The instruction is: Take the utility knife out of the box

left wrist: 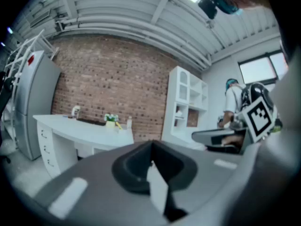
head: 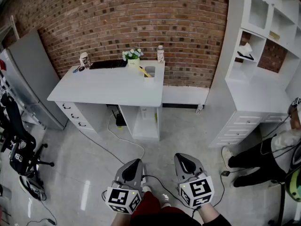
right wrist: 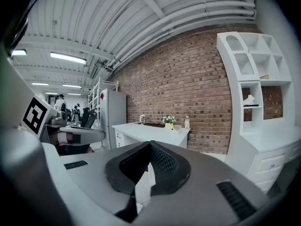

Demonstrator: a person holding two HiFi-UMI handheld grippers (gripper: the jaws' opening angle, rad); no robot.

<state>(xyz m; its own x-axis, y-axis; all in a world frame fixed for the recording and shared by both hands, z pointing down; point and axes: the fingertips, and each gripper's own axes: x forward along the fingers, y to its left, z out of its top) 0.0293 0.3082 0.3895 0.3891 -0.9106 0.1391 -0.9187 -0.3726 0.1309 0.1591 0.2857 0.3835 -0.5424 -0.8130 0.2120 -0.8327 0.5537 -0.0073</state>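
Observation:
A small white open box (head: 149,74) stands near the right edge of the white desk (head: 108,86), and a yellow utility knife (head: 145,71) sticks up out of it. In the right gripper view the box (right wrist: 177,127) shows tiny on the far desk. Both grippers are low and close to my body, far from the desk. In the head view my left gripper (head: 133,165) and my right gripper (head: 186,160) point toward the desk. Seen along its own jaws, the left gripper (left wrist: 151,146) is shut with nothing between them. The right gripper (right wrist: 150,145) is shut and empty too.
A flower pot (head: 133,57), a black keyboard (head: 108,64), a cup (head: 84,60) and a bottle (head: 161,54) line the desk's back edge. A white shelf unit (head: 256,55) stands right, a grey cabinet (head: 28,74) left, with a black chair (head: 19,145). A person (head: 268,157) sits at right. A cable (head: 124,138) crosses the floor.

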